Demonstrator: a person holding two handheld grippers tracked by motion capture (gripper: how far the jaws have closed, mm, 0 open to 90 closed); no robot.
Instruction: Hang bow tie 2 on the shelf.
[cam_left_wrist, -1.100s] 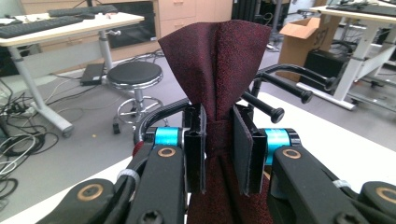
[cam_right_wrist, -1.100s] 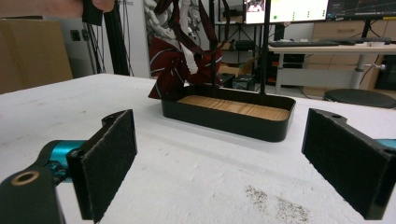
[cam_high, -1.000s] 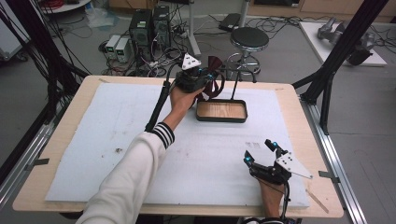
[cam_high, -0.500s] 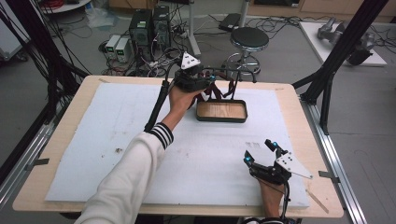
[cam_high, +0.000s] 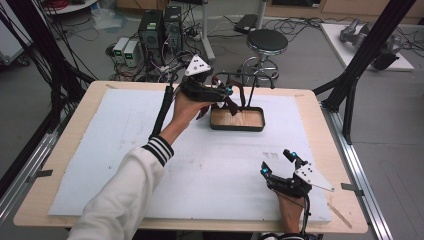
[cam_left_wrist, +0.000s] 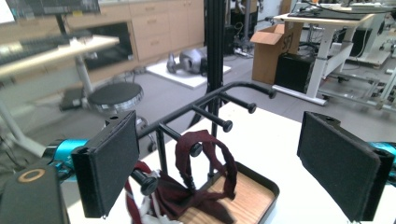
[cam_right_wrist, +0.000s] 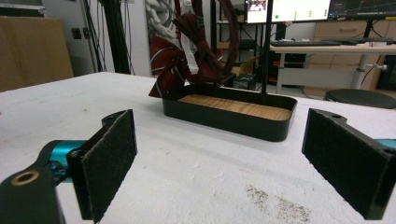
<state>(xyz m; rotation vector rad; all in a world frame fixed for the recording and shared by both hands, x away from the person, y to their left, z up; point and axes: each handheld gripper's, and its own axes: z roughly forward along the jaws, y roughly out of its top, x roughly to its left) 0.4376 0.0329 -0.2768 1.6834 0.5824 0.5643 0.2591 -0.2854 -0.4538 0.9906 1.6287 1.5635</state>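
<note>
At the lower right of the high view, your right tongs (cam_high: 279, 163) rest on the white sheet of the counter (cam_high: 125, 145), jaws spread wide with nothing between them. Farther up, at centre, sits the black tray with a wooden floor (cam_high: 238, 119). Just above its left end your left tongs (cam_high: 226, 93) hover, their jaws having just been opening, now released and empty. Beyond them, in the left gripper view, the dark red headband (cam_left_wrist: 201, 161) hangs on a peg of the black rack (cam_left_wrist: 219, 105), its cloth trailing into the tray.
</note>
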